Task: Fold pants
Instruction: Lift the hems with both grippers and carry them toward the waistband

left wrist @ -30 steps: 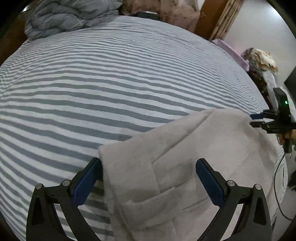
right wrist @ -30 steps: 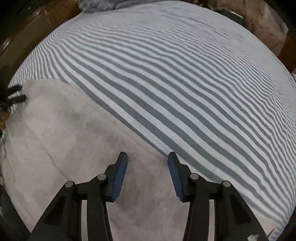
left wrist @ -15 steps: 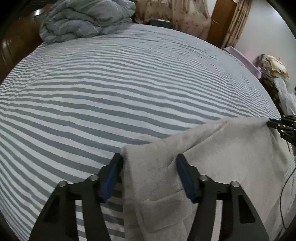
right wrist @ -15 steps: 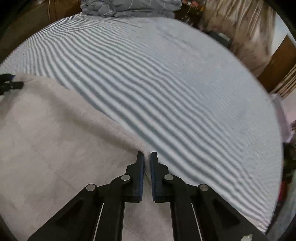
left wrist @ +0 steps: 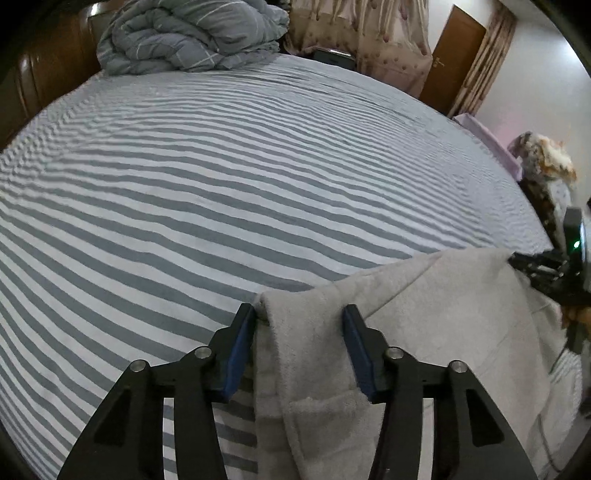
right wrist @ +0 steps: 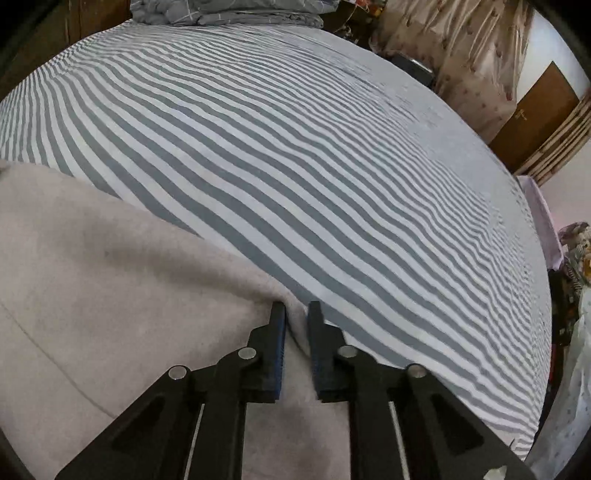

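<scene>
Here my left tool grasps a bunched corner of the light grey fleece pants, its blue pads pressing the thick fold from both sides. My right tool pinches the far edge of the same pants; its jaws are opening slightly, with the fabric between them and touching both pads. The pants lie spread over the near side of the bed, on the grey and white striped sheet. A folded grey duvet sits at the head of the bed
</scene>
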`<state>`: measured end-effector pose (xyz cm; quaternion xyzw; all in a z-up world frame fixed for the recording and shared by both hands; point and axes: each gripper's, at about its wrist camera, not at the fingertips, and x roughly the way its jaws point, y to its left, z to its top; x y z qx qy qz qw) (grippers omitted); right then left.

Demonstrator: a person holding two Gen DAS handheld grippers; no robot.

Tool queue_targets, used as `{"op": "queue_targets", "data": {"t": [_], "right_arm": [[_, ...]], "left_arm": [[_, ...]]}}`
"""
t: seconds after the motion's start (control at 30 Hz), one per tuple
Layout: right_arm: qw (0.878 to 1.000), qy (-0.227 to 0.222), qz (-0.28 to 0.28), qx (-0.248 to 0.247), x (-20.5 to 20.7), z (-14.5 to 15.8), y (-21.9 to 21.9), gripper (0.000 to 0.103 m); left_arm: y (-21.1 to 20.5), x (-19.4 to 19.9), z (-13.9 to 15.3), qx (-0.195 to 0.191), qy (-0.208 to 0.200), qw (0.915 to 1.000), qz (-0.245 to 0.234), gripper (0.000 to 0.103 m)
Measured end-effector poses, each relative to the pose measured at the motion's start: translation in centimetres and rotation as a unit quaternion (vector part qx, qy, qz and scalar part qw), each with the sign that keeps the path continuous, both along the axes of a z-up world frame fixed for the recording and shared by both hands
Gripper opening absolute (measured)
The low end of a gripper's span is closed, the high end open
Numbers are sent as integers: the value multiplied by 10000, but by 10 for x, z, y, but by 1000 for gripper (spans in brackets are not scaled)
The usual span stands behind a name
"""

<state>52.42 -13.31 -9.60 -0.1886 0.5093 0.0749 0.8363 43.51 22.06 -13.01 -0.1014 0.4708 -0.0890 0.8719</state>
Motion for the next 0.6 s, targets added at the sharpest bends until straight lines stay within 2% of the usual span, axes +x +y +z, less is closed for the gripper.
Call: {"op": "queue_targets", "data": {"t": [0.07,0.1,0.13,0.23,0.37,0.43,0.53,0.6], "right_arm": [[9998,15,-4,176,-3,5,0,27],[9996,1,3,275,-3,10,-1,30],[9994,-33,-4,331,-8,13,0,32],[9980,9,83,628,-10,21,-3,33],[9975,162,206,659,-21,18,-1,35],[9953,360,287,851,-19,16,-8,35],[9916,603,416,1068,-14,13,-20,35],[9923,690,601,838,-8,9,-29,35]], "left_arm": [[5,-1,6,-39,21,10000,64,60],[6,-2,8,-14,9,10000,68,68],[8,-4,10,13,-16,10000,25,71],[9,-1,7,-133,156,9997,-138,74],[5,12,-10,-586,586,9957,-405,74],[3,20,-13,-641,595,9953,-418,75],[3,28,-16,-808,583,9938,-499,83],[3,32,-17,-857,549,9934,-531,83]]}}
